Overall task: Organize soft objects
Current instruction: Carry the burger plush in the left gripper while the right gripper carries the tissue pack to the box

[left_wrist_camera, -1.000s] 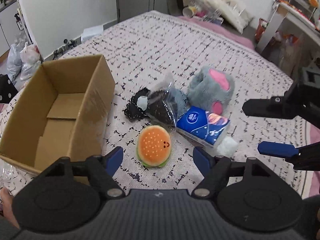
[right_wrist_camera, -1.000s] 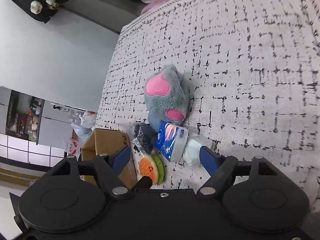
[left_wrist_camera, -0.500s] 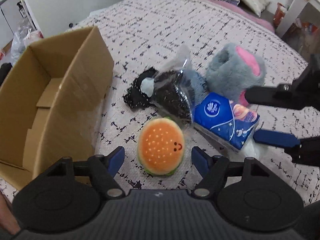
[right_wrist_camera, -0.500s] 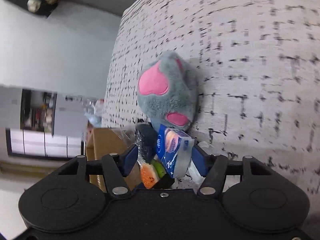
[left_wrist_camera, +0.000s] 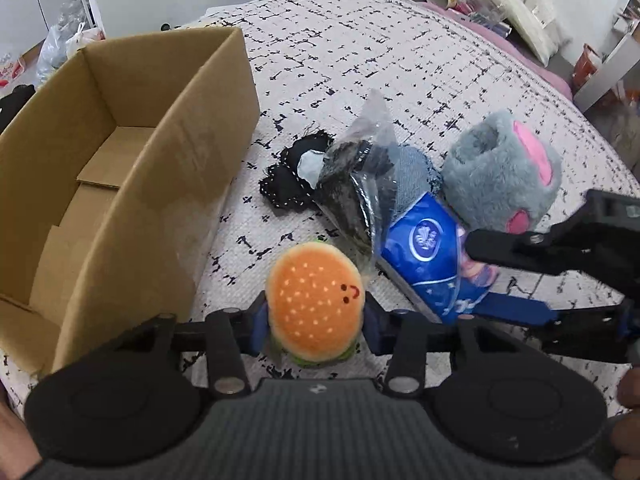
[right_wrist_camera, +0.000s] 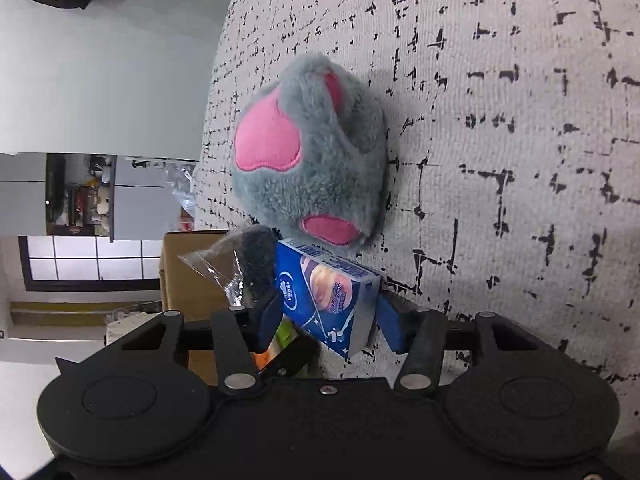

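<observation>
The left hand-held gripper [left_wrist_camera: 316,322] is closing, its blue pads pressed on the flanks of a round plush burger [left_wrist_camera: 315,304] with a stitched face. The right hand-held gripper [right_wrist_camera: 326,316] is closing too, its pads against a blue tissue pack [right_wrist_camera: 326,294]; the logo's writing is too small to read. Just beyond that pack lies a fluffy grey slipper [right_wrist_camera: 308,164] with pink patches, beside it a clear bag of dark fabric [left_wrist_camera: 360,184]. Left of the left hand-held gripper stands an open cardboard box [left_wrist_camera: 192,152], all on a bed's woven black-flecked cover [left_wrist_camera: 360,60].
</observation>
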Motion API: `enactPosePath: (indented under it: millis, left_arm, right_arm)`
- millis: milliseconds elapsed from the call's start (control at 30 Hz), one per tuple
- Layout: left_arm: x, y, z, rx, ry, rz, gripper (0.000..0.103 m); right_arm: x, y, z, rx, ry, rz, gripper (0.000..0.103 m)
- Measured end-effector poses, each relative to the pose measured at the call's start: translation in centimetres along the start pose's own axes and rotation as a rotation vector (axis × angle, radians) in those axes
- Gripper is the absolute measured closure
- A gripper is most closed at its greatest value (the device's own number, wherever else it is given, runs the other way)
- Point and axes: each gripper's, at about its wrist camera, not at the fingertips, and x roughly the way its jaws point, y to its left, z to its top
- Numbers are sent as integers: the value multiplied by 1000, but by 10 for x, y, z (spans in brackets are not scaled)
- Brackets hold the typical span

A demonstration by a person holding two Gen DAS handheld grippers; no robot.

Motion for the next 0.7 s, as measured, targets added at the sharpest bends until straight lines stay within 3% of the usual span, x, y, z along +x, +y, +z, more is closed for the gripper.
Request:
enactPosePath:
  millis: [267, 300, 333, 433, 533, 700]
  left_arm:
    - [-24, 10, -7, -14, -39, -35, 60]
    - [-28, 11, -8, -6, -46, -37, 60]
    - [-31, 12, -8, -1, -52, -40, 60]
    - [-41, 16, -9, 2, -65, -60, 60]
    - [-53, 20, -9, 0, -76, -79, 60]
    - [-74, 27, -11, 11, -104, -128, 60]
  right_arm:
    - [12, 28, -15, -121, -52, -125, 49]
    - [14, 31, -18, -132, -64, -148, 53]
    - [15, 35, -21, -141, -78, -175, 69]
    - [10, 39, -25, -123, -107, -231, 78]
    - [-2, 49, -37, -138, -146, -297, 82]
    - [-24, 72, -64, -176, -212, -323, 84]
